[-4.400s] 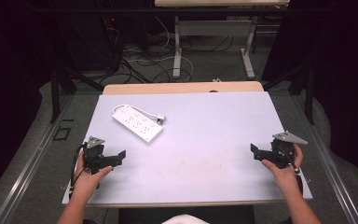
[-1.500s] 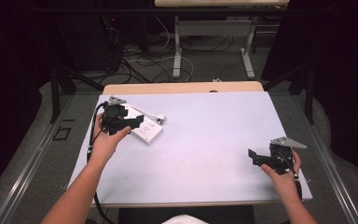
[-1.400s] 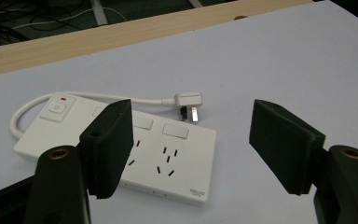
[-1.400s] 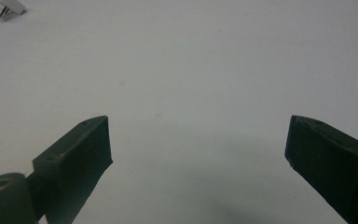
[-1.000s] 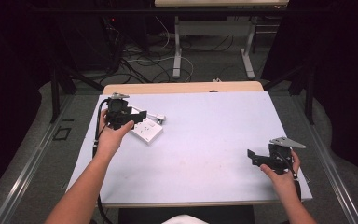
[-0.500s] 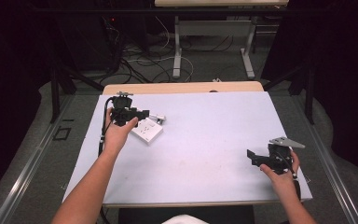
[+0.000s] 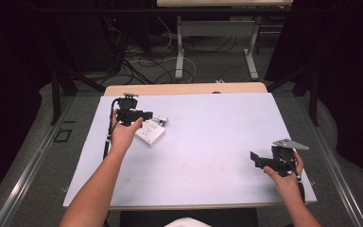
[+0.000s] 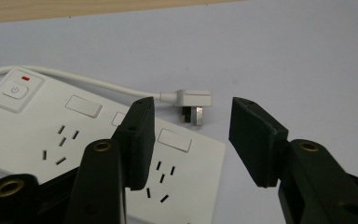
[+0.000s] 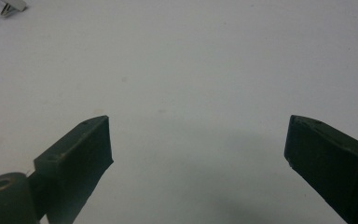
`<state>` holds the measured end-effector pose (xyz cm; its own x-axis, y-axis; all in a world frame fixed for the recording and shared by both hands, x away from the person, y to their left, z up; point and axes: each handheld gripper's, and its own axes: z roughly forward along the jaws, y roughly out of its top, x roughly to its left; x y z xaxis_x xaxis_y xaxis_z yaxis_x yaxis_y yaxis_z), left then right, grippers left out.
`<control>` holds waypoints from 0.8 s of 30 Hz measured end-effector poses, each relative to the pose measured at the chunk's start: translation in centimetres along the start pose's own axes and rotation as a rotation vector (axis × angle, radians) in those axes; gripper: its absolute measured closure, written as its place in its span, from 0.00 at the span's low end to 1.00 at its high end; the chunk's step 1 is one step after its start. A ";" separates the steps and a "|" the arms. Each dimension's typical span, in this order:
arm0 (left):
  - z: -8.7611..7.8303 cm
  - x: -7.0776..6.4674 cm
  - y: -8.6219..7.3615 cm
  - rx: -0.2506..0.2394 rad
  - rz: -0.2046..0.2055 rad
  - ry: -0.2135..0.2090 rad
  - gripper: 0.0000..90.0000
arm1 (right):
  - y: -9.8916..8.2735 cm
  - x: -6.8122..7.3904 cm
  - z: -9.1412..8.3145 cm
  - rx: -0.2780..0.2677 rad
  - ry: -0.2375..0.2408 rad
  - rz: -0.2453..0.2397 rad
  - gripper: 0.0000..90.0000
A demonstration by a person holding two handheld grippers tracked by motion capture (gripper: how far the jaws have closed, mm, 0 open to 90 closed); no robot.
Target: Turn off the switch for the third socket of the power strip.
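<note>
**Left hand-held gripper over the power strip, jaws narrowing on the plug**

Far left of the desk (image 7: 208,142): your left hand-held gripper (image 8: 191,135) hangs over the white power strip (image 8: 46,140), which lies flat near the desk's far-left corner. Its jaws have just been closing and now stand partly apart with nothing between the pads. The left jaw sits over the strip's near end; the right jaw is over bare desk.

Just beyond the jaw tips lies the white plug (image 8: 193,105) on its side, metal pins pointing toward you. It rests on the desk just past the strip's edge; whether it touches the strip I cannot tell. Its white cord (image 8: 98,84) runs back along the strip's far side, past the switch with the red mark (image 8: 16,88).

Far right: your right hand-held gripper (image 9: 198,154) sits low near the desk's right edge, well apart from the strip — jaws wide apart, holding nothing.
</note>
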<state>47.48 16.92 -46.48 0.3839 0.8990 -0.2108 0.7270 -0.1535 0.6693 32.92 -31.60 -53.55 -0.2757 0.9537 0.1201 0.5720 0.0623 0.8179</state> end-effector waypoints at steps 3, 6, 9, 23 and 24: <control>0.4 0.0 0.0 0.015 0.005 0.004 0.61 | 0.0 0.0 0.1 -0.007 -0.006 -0.004 0.08; 0.9 0.0 0.0 0.007 0.000 0.008 0.64 | 0.0 -0.1 0.1 0.002 -0.001 -0.004 0.08; 1.2 0.0 0.0 0.011 -0.005 0.004 0.67 | -0.1 -0.1 0.1 0.004 -0.001 -0.001 0.08; 3.0 -0.1 -0.3 0.059 -0.030 0.013 0.82 | -0.1 -0.2 0.3 0.007 0.007 -0.003 0.08; 3.2 -0.1 -0.3 0.062 -0.031 0.016 0.83 | -0.1 -0.1 0.4 0.006 0.006 0.002 0.08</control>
<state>49.00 15.58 -48.91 0.3518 0.9101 -0.2190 0.7726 -0.1501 0.6169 33.16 -31.62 -53.89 -0.2788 0.9521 0.1255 0.5775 0.0619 0.8140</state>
